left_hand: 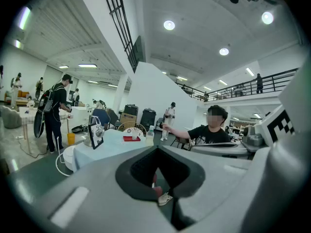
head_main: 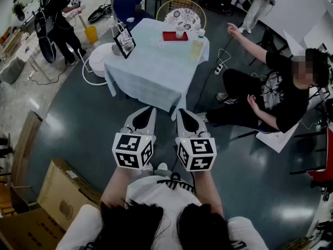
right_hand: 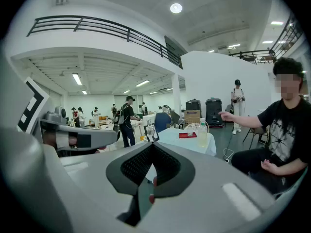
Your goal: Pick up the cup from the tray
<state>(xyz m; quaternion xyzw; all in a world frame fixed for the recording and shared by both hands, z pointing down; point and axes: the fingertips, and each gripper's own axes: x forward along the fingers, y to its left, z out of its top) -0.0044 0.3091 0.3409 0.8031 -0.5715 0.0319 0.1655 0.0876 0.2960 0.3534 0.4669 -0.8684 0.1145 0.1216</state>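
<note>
A small pale cup [head_main: 180,32] stands on a red tray [head_main: 171,37] at the far side of a table draped in a light blue cloth [head_main: 156,66]. Both grippers hang over the floor well short of the table, side by side. My left gripper [head_main: 147,112] and right gripper [head_main: 183,113] have their jaws shut with nothing between them. The left gripper view shows the cup [left_hand: 135,134] on the tray [left_hand: 130,139] far off beyond the shut jaws. From the right gripper view the cup [right_hand: 190,131] and tray [right_hand: 186,135] are equally distant.
A clear bottle of yellowish liquid [head_main: 197,42] stands right of the tray. A framed stand with a metal object [head_main: 125,40] sits at the table's left. A person sits on the floor at right [head_main: 281,92]. Chairs stand behind the table, and cardboard boxes [head_main: 57,191] lie at lower left.
</note>
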